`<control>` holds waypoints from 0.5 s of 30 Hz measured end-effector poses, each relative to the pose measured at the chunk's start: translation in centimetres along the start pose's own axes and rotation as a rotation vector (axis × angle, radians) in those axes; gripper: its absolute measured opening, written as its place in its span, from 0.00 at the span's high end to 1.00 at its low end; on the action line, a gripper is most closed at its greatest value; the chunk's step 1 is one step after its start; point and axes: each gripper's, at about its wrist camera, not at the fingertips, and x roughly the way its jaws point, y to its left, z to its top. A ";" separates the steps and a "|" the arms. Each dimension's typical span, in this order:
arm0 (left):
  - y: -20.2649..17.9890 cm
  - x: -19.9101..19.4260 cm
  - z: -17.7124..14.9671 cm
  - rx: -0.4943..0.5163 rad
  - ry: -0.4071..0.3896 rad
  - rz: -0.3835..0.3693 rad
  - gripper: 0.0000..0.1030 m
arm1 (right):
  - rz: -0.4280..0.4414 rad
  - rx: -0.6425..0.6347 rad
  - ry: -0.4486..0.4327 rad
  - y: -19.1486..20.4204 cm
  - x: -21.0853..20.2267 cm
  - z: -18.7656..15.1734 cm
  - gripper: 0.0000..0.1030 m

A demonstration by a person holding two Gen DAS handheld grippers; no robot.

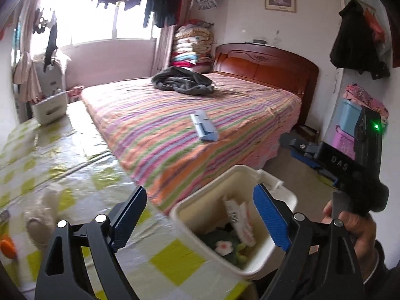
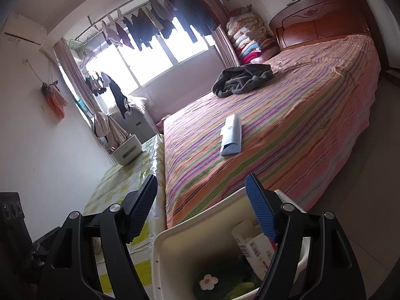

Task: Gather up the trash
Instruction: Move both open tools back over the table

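Observation:
A white bin point(image 1: 192, 207) stands at the table's near corner, beside the bed. It holds white wrappers with a barcode point(image 1: 240, 222) and a green item with a flower. It also shows in the right wrist view point(image 2: 175, 247). My left gripper point(image 1: 200, 220) is open and empty, just above the bin's left rim. My right gripper point(image 2: 202, 212) is open and empty above the bin; its body shows in the left wrist view point(image 1: 350, 160). A pale blue box point(image 1: 203, 125) lies on the striped bed, also in the right wrist view point(image 2: 231, 135).
The table point(image 1: 62, 150) has a yellow-green checked cloth. On it are a white plush toy point(image 1: 42, 215), an orange object point(image 1: 7, 247) and a white appliance point(image 1: 50, 107). A grey garment point(image 1: 182, 80) lies on the bed point(image 1: 175, 130). Storage boxes point(image 1: 347, 130) stand right.

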 end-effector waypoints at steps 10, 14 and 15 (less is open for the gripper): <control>9.0 -3.9 -0.1 -0.141 -0.082 0.215 0.18 | 0.060 -0.076 0.061 4.8 2.9 -1.6 0.30; 13.0 -5.4 -0.6 -0.218 -0.089 0.288 0.18 | 0.078 -0.098 0.089 6.4 4.1 -2.3 0.30; 13.9 -5.7 -0.8 -0.235 -0.089 0.308 0.18 | 0.082 -0.100 0.096 6.7 4.4 -2.5 0.30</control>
